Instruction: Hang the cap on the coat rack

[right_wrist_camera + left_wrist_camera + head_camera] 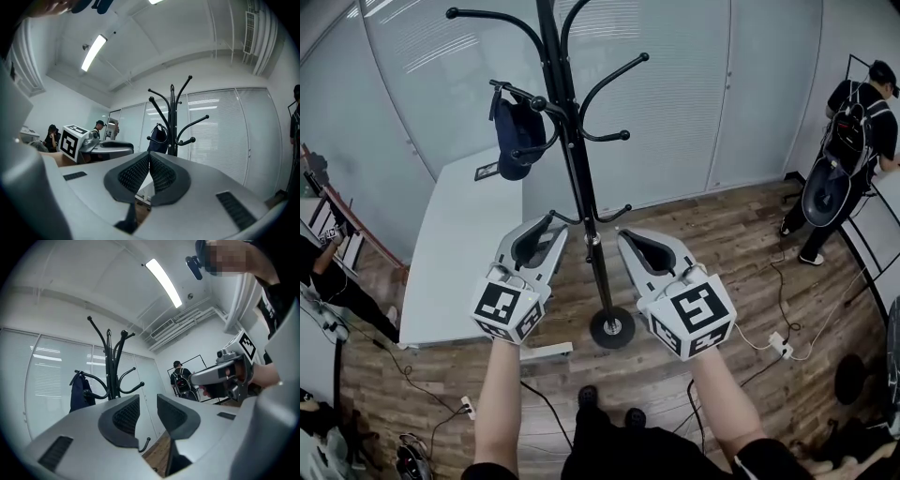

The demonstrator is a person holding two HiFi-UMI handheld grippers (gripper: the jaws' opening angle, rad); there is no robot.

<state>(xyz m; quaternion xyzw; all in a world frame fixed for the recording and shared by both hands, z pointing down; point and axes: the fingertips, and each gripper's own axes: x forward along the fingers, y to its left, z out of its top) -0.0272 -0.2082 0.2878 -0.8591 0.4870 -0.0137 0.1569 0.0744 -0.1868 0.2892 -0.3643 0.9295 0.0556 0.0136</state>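
A dark blue cap (517, 141) hangs from a left-hand hook of the black coat rack (577, 159), whose round base (612, 329) stands on the wood floor. Both grippers are held low in front of the rack, well below the cap. My left gripper (546, 225) is open with nothing between its jaws, and my right gripper (628, 236) is shut and empty. In the left gripper view the cap (77, 392) and rack (111, 376) lie beyond the open left gripper (149, 401). Past the closed right gripper (149, 157), the right gripper view shows the cap (158, 138) on the rack (172, 124).
A white table (455, 262) stands left of the rack. A person with a backpack (853, 131) stands at the far right by a black frame. Cables and a power strip (780, 345) lie on the floor at right. Blinds cover the glass wall behind.
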